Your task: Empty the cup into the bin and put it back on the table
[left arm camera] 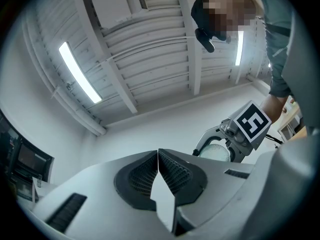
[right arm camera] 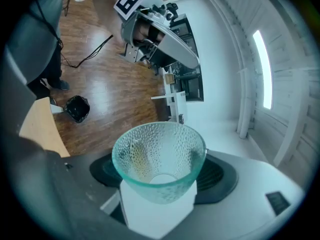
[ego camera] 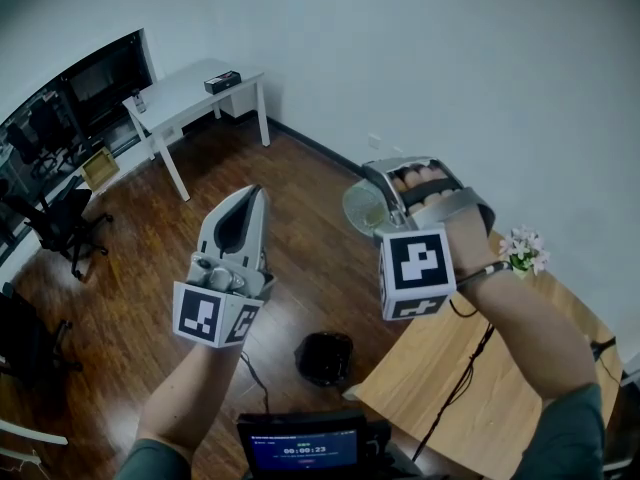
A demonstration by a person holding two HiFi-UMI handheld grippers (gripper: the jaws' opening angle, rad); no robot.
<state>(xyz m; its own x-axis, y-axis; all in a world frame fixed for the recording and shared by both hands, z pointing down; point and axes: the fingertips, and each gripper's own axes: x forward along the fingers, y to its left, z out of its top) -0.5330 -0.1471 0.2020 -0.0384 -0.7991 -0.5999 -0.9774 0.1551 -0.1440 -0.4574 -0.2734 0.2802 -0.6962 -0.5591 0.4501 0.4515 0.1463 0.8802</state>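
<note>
– What does the cup (right arm camera: 159, 156) look like?
– Clear, greenish glass, dimpled all over, flaring from a small base to a wide rim. One inner side has a yellowish sheen.
– And who has it?
– The right gripper (ego camera: 395, 196). Its jaws stand wide apart, with the dark pads (right arm camera: 216, 175) pressed on either side of the cup's lower wall. It is up in the air over the wooden floor, just off the table (ego camera: 500, 388) edge.
– The other tool?
– The left gripper (ego camera: 245, 203) is raised beside it, its jaws meeting at the tips with nothing between them.
– The bin?
– The black bin (ego camera: 325, 358) sits on the floor by the table's corner, well below the cup. Its inside is too dark to read.
</note>
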